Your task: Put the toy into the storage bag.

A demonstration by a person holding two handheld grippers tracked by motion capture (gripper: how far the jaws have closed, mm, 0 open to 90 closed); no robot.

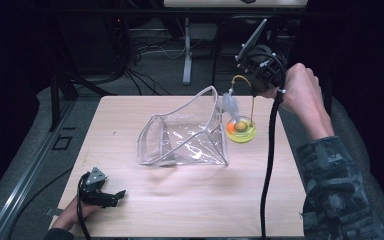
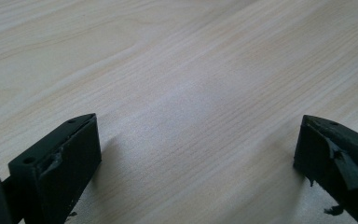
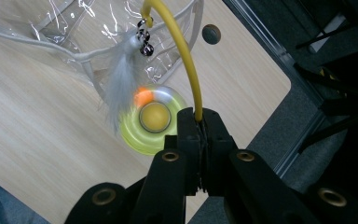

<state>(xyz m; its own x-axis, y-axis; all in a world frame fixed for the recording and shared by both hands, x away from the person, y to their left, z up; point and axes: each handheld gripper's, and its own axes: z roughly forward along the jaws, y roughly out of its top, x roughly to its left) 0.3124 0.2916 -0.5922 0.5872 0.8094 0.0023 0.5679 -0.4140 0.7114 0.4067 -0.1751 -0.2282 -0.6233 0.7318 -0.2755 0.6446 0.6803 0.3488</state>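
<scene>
Pinching the thin yellow arched wand [image 3: 186, 56] of a cat toy, the right claw [image 3: 199, 122] has its jaws closed tight on the rod just above the toy's round translucent yellow-green base [image 3: 135, 135], which sits directly below and ahead of the jaws. A small orange ball [image 3: 143, 97] rides in the base's ring and a yellowish dome [image 3: 154, 116] marks its centre. From the wand's far tip hang a white feather [image 3: 121, 79] and little metal bells [image 3: 144, 39].

The toy looks light, and the wand seems springy, so it would likely bend and sway if moved fast; low on the rod, where the jaws sit, looks the steadiest hold. The feather is soft and could snag.

Just beyond the feather, on the side away from the right claw, stands a clear plastic pouch with white piping [image 1: 187, 132], open-mouthed, flimsy and probably slippery. It rests on the pale wooden surface [image 1: 190, 200].

Well apart, at the near left corner, the left claw [image 1: 111, 196] lies low over bare wood with its jaws spread wide and nothing between them.
</scene>
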